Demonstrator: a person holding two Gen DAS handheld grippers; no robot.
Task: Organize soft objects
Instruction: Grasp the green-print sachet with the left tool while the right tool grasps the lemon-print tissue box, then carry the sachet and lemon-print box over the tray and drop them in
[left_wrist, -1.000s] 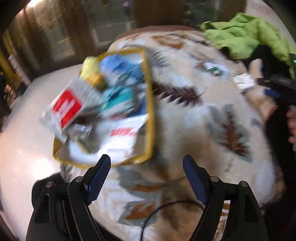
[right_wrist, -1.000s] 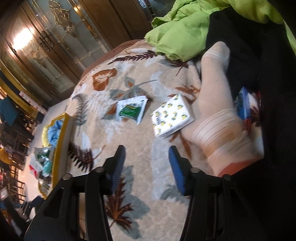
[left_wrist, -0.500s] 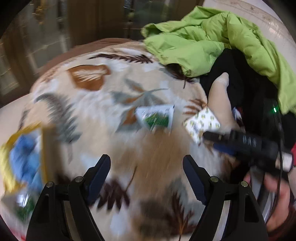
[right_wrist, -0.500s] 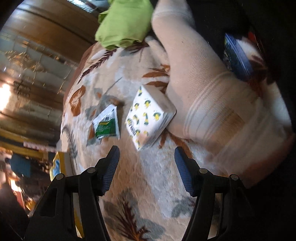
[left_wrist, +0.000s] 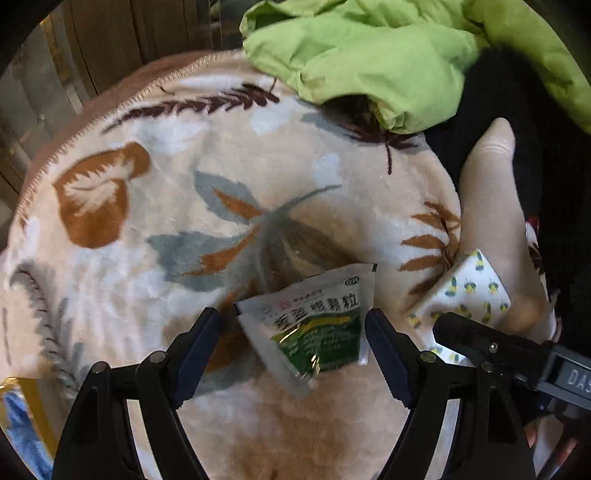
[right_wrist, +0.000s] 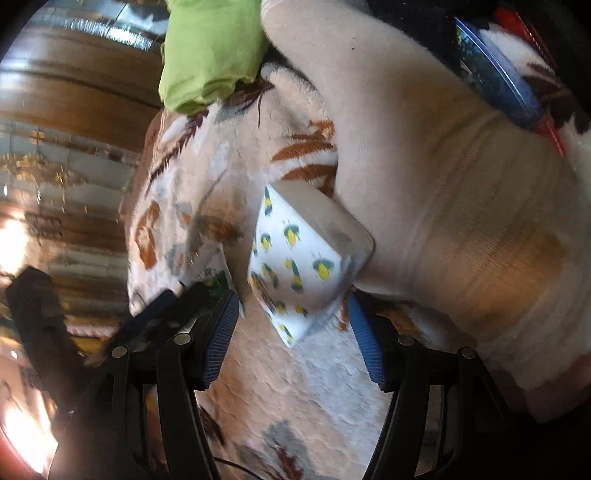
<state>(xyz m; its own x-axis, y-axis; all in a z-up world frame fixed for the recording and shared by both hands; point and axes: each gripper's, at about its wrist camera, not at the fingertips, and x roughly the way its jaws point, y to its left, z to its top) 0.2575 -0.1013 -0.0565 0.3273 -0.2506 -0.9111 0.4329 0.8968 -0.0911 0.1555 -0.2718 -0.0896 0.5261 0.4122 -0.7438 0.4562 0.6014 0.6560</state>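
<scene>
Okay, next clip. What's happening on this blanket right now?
A person is working with two handheld grippers over a leaf-patterned blanket. The left gripper is lowered around a green and white sachet, jaws open on either side of it, not gripping. The right gripper is open around a corner of a bee-print tissue pack that lies against a person's socked foot. Nothing is lifted yet. A green jacket lies behind.

On the blanket (left_wrist: 155, 229), the sachet (left_wrist: 314, 325) is laid just left of the tissue pack (left_wrist: 469, 288), which is pressed against a socked foot (left_wrist: 491, 229).
</scene>
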